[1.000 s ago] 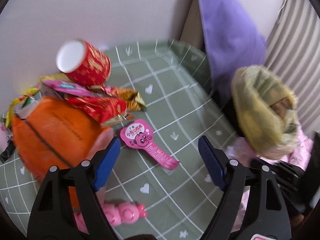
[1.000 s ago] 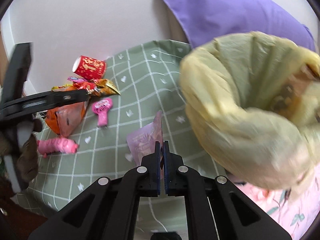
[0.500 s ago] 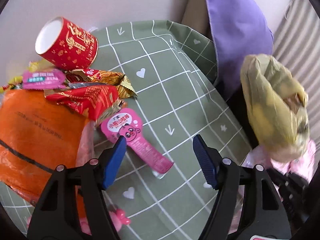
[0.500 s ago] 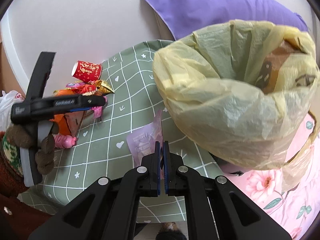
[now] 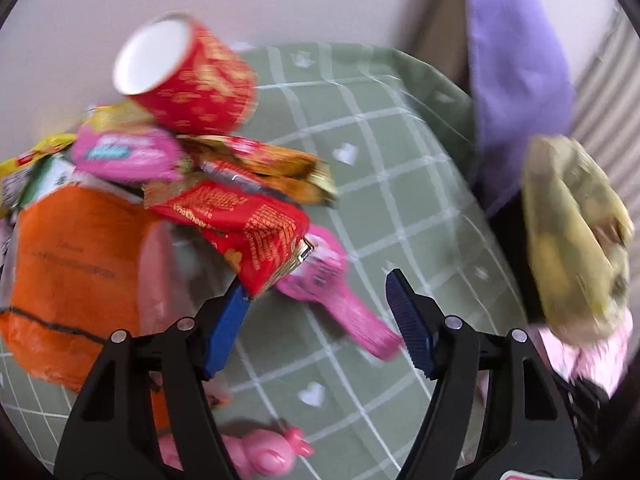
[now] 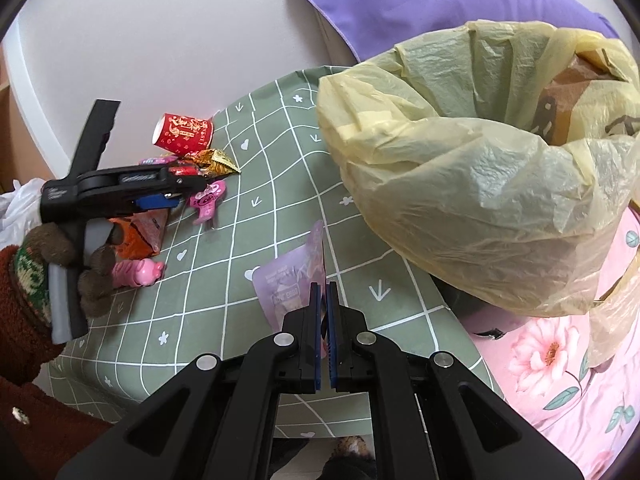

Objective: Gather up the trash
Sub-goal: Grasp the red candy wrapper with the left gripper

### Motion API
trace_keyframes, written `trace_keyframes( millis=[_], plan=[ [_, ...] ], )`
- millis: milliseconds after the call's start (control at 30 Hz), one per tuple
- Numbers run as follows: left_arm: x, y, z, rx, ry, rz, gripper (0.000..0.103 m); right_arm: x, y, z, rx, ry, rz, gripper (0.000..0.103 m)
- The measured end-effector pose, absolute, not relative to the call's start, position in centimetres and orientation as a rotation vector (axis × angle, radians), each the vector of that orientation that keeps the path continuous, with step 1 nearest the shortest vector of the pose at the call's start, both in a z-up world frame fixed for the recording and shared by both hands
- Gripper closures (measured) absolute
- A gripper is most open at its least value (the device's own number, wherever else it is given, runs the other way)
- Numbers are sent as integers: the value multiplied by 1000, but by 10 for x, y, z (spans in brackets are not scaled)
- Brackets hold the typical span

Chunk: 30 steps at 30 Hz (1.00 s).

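My left gripper (image 5: 318, 300) is open, low over the green checked tablecloth (image 5: 384, 152), its fingers either side of a pink paddle-shaped wrapper (image 5: 340, 300). A red wrapper (image 5: 240, 220) overlaps its left finger. A red paper cup (image 5: 188, 76) lies on its side behind the wrapper pile. My right gripper (image 6: 324, 304) is shut on a pale purple wrapper (image 6: 292, 280), held above the table's near edge. The yellow trash bag (image 6: 480, 184) hangs open just right of it. The left gripper (image 6: 160, 196) also shows in the right wrist view.
An orange bag (image 5: 72, 272) and a pink pig toy (image 5: 260, 452) lie left and below the left gripper. A purple pillow (image 6: 420, 0) leans on the wall behind the bag. A pink floral bedsheet (image 6: 560, 360) lies right of the table.
My left gripper has moved forward and down onto the wrapper pile, now straddling the pink wrapper. My right gripper still holds the purple wrapper; the yellow bag has settled to its right.
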<state>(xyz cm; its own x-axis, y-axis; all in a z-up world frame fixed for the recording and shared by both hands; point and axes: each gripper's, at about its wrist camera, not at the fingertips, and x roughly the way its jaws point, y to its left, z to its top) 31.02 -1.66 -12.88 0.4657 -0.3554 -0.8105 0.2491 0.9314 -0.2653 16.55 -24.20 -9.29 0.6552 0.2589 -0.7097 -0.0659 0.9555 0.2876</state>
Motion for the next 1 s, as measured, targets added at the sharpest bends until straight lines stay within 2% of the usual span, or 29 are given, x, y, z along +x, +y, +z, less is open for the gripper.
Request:
trace_keyframes(
  millis=[200,467,600,700,767,800,933,1000],
  plan=[
    [284,-29,-121,-175,947,-457,37,167,-241,-92,222,833,189,98],
    [289,-16,-114,-169,926,-383,37,168,-243,-93,217,836,185,98],
    [299,-29,-109,-35,856,-290,37,170,-241,-92,209,833,195,98],
    [314,-34,-118,77,876,-241,37,171,-238,-90,195,828,214,98],
    [323,-33,-129,104,928,-252,47,171,-233,-88,181,824,231,98],
    [325,-33,-132,109,952,-269,64,171,-231,-87,173,823,239,98],
    [319,-25,-125,65,945,-314,74,167,-226,-79,136,800,253,98],
    [314,-20,-119,60,933,-317,75,167,-226,-71,121,784,251,98]
  ],
)
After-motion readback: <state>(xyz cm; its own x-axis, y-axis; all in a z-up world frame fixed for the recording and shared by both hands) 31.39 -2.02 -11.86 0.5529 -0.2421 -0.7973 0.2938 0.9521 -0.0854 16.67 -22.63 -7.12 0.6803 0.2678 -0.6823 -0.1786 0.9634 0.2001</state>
